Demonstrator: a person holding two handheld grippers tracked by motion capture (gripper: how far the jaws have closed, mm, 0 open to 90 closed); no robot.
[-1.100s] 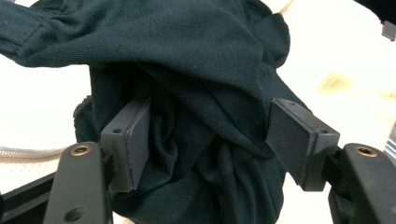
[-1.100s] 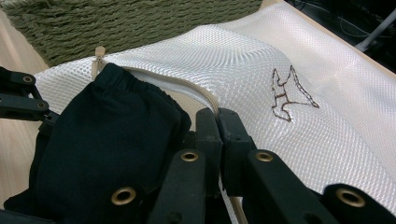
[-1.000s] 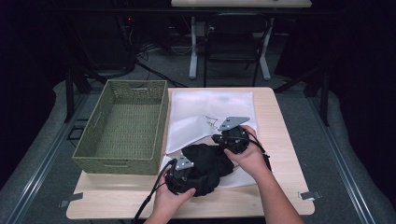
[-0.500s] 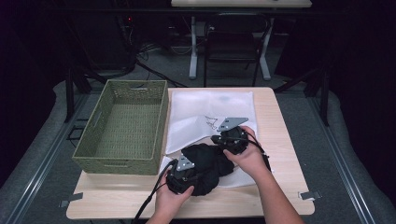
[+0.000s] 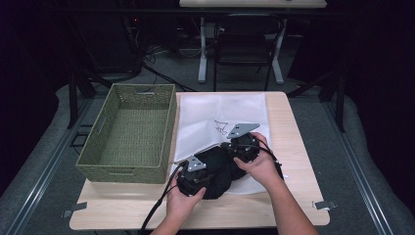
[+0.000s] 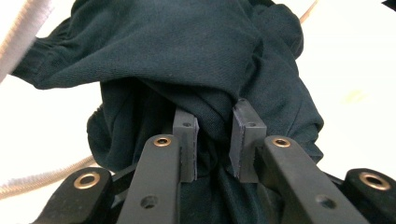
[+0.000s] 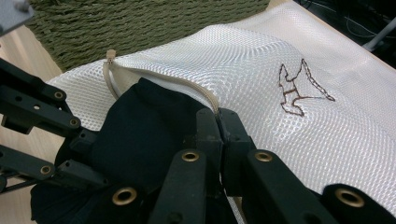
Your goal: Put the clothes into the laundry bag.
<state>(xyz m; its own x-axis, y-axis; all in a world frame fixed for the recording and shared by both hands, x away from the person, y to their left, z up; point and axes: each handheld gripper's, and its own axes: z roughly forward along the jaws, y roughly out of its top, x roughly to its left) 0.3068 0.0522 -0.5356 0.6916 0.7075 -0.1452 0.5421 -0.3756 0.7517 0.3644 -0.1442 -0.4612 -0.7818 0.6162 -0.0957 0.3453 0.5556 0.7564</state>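
A dark garment (image 5: 218, 169) lies bunched at the mouth of a white mesh bag (image 5: 220, 110) on the table. My left gripper (image 6: 214, 121) has just been closing its jaws, and its pads (image 6: 245, 135) now pinch a fold of the garment (image 6: 187, 56). In the high view this gripper (image 5: 195, 176) sits at the garment's near left. My right gripper (image 7: 217, 116) is shut on the bag's zipper edge (image 7: 177, 84), holding it up over the dark cloth (image 7: 144, 126). In the high view the right gripper (image 5: 240, 147) is at the garment's far right.
A green woven basket (image 5: 142, 88) stands on the left part of the wooden table (image 5: 293, 137), touching the bag's left edge. A cable trails from the left gripper over the table's near edge. A chair and desk legs stand beyond the table.
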